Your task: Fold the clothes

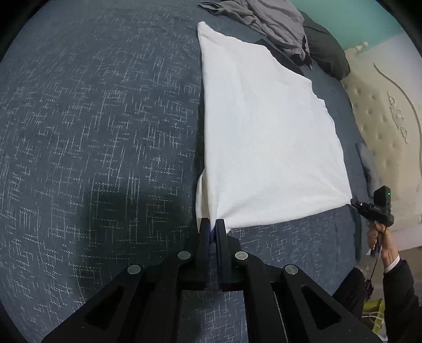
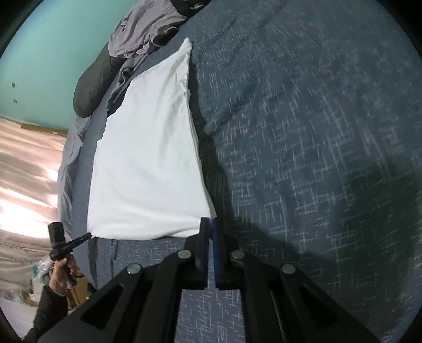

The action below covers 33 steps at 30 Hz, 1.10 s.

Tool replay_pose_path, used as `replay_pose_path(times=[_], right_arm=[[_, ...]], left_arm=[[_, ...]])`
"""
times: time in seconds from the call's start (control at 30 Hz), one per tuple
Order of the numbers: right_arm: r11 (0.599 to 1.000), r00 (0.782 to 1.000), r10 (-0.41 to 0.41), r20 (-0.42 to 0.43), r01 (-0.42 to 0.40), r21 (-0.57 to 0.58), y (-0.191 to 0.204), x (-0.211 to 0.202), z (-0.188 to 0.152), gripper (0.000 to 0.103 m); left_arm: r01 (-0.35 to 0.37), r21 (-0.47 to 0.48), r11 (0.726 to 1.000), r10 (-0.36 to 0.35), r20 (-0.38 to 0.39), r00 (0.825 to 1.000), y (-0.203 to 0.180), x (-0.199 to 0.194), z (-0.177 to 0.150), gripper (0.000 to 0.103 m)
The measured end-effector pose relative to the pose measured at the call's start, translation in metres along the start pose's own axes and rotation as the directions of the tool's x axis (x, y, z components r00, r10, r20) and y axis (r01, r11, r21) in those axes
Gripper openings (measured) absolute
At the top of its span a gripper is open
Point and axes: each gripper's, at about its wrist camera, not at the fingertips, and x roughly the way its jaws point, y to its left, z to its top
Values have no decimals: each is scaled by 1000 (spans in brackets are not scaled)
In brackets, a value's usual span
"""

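The white cloth (image 1: 266,137) is lying flat on the bed (image 1: 92,118), already folded into a long shape. The left gripper (image 1: 213,224) is pinching one near corner tight, and the right gripper (image 2: 211,224) is pinching the other near corner. To fold it well, both corners should be lifting together, keeping the edge pulled straight, then going over to meet the far edge. Both grippers are pointing down and forward, low over the bed. A grey heap of clothes (image 1: 271,23) is waiting farther back.
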Motion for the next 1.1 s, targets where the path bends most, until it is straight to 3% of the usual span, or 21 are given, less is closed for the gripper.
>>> replay_pose_path(times=[0.17, 0.37, 0.43, 0.5, 0.7, 0.77, 0.8, 0.83, 0.9, 1.1], right_arm=[[1000, 1000, -14, -19, 14, -1, -1, 1, -2, 6], [1000, 1000, -3, -19, 4, 26, -2, 0, -1, 7], [998, 1000, 19, -18, -18, 52, -4, 0, 0, 30], [998, 1000, 25, -16, -23, 65, -5, 1, 0, 37], [999, 1000, -14, -24, 15, 36, 0, 10, 0, 37], [999, 999, -36, -23, 36, 7, 3, 10, -1, 30], [999, 999, -35, -23, 35, 0, 3, 11, -1, 18], [1000, 999, -27, -21, 27, -1, 3, 10, -2, 11], [1000, 1000, -22, -19, 22, -9, 2, 10, -2, 8], [999, 999, -33, -11, 32, -21, 4, 6, 0, 4]], left_arm=[[12, -35, 999, -11, 13, 1000, 4, -3, 2, 7], [48, -110, 993, -44, 41, 998, 14, -10, 1, 26], [42, -114, 993, -36, 49, 998, 16, -14, -1, 28], [48, -118, 992, -43, 45, 998, 17, -12, -1, 31], [52, -113, 992, -51, 16, 999, 14, 0, 0, 36], [35, -93, 995, -35, -1, 999, 8, 9, 1, 34], [27, -77, 997, -28, -11, 1000, 6, 12, 0, 34], [19, -61, 998, -20, -20, 1000, 3, 15, -1, 27], [16, -49, 999, -18, -36, 999, 1, 18, -2, 10], [30, -69, 997, -30, -7, 1000, 2, 5, 1, 9]])
